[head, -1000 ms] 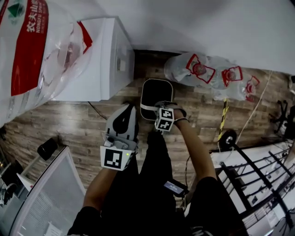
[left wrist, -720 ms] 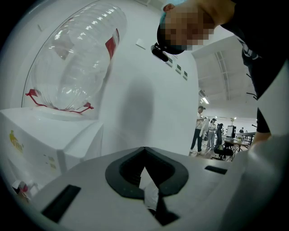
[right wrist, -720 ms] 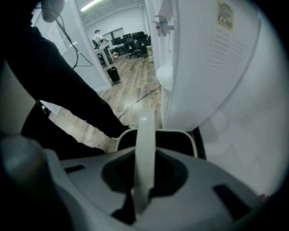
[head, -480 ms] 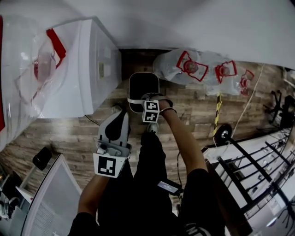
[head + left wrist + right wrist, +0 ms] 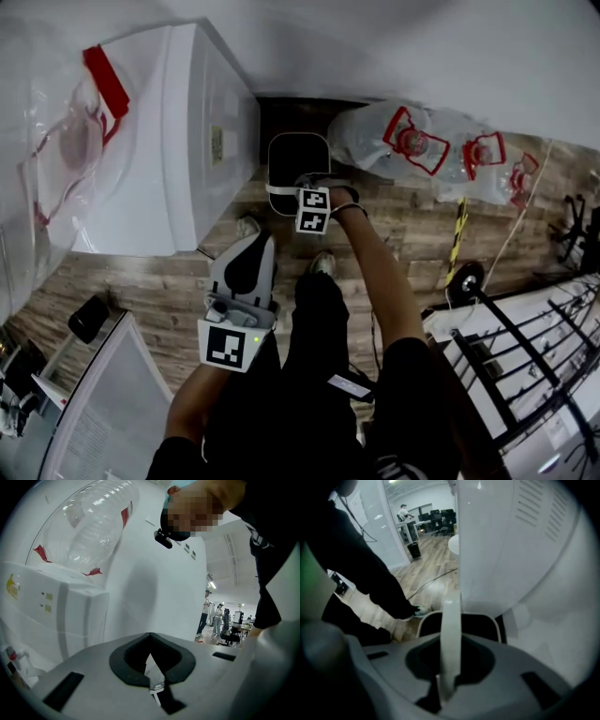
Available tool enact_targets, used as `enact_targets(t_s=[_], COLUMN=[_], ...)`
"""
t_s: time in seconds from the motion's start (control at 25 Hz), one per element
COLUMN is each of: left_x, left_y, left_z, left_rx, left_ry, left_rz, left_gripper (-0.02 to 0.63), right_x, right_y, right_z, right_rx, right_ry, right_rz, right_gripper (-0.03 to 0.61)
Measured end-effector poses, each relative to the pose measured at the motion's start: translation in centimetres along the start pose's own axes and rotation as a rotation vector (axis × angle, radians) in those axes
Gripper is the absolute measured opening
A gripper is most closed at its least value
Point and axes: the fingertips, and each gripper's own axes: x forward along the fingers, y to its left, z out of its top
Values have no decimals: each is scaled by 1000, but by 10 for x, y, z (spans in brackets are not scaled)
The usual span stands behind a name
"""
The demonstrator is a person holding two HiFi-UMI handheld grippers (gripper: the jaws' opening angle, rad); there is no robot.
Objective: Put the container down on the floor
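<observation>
The container (image 5: pixel 298 167) is a black bin with a white rim and a white strap handle (image 5: pixel 281 190). It hangs low in the corner between the water dispenser and the wall; whether it touches the wooden floor I cannot tell. My right gripper (image 5: pixel 302 193) is shut on that handle, arm stretched down and forward. In the right gripper view the white handle (image 5: pixel 451 630) runs up between the jaws of my right gripper (image 5: pixel 448 670), with the bin's dark mouth (image 5: pixel 480 623) beyond. My left gripper (image 5: pixel 249 251) is held near my leg, shut and empty. It (image 5: pixel 151 662) points up at the wall.
A white water dispenser (image 5: pixel 192 141) with a clear bottle (image 5: pixel 56 141) on top stands left of the bin. Several empty water bottles (image 5: pixel 422 150) lie on the floor to its right. A metal rack (image 5: pixel 525 347) and a wheel (image 5: pixel 466 278) are at the right; my shoe (image 5: pixel 322 263) is behind the bin.
My right gripper has carried the container forward and down, closer to the wall and the dispenser's side. The left gripper has kept its place by my leg.
</observation>
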Motion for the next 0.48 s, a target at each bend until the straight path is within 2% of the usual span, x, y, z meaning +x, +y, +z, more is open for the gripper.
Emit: enact_targets(t_s=[0.48], left_x=[8], left_y=[0], left_z=[-25], left_rx=[-24], left_ry=[4], left_rz=[-7], left_gripper=[23], right_x=[37], right_y=[-39], right_z=[-9], right_rx=[6], right_ry=[15], right_rz=[-25], right_gripper=[55])
